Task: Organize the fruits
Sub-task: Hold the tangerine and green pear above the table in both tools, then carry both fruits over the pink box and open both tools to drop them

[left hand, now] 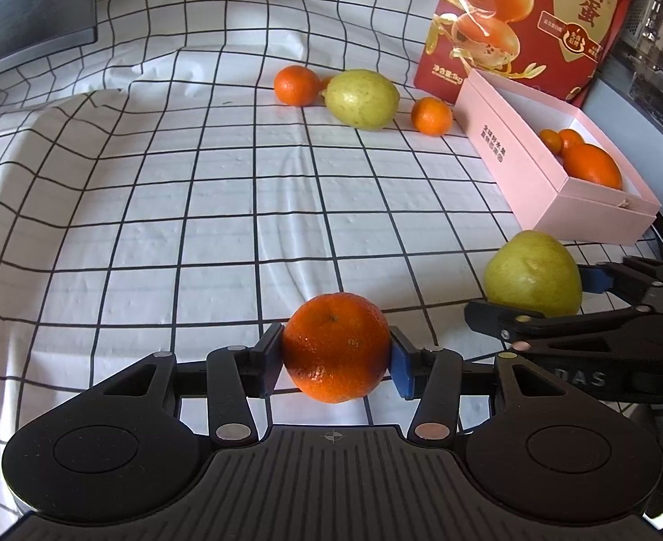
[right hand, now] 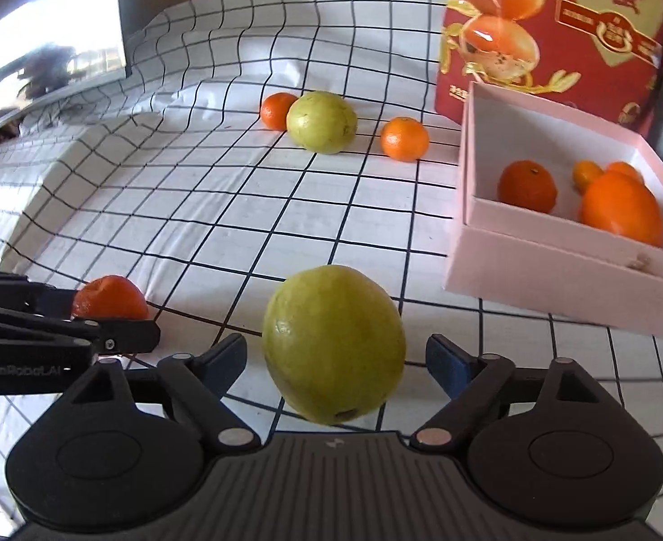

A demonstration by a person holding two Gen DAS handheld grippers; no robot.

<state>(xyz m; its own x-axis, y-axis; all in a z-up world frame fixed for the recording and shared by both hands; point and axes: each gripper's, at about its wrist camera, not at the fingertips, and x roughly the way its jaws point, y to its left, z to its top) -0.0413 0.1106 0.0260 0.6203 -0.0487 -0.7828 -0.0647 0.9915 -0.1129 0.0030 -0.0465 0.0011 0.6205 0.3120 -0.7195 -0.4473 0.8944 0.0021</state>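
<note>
Basically, the left gripper (left hand: pixel 336 356) was clamped on a mandarin (left hand: pixel 336 347), both blue pads pressed against its sides. That mandarin sat well short of the pink box (left hand: pixel 534 180), out over the checked cloth (left hand: pixel 196 225). From the right wrist view the same mandarin (right hand: pixel 109 298) showed at the far left, held in the left gripper's black fingers (right hand: pixel 119 331).

The right gripper (right hand: pixel 336 360) was spread wide around a green guava (right hand: pixel 333 345); gaps showed between each blue pad and the fruit, so nothing was gripped. The guava lay just before the pink box's (right hand: pixel 556 270) near corner; whether it rested on the cloth (right hand: pixel 241 207) or hung above it I could not tell. In the left wrist view that guava (left hand: pixel 534 272) sat between the right gripper's fingers (left hand: pixel 597 277), close under the box's near end.

Inside the box were a large orange (right hand: pixel 622 207), a darker mandarin (right hand: pixel 527 185) and two small ones against the large orange's far side (right hand: pixel 588 173).

Loose on the cloth beyond the box's far end: a second guava (right hand: pixel 322 121), one mandarin (right hand: pixel 277 110) touching its far-left side, and another mandarin (right hand: pixel 404 138) between that guava and the box. A red printed bag (right hand: pixel 556 36) stood upright behind the box.
</note>
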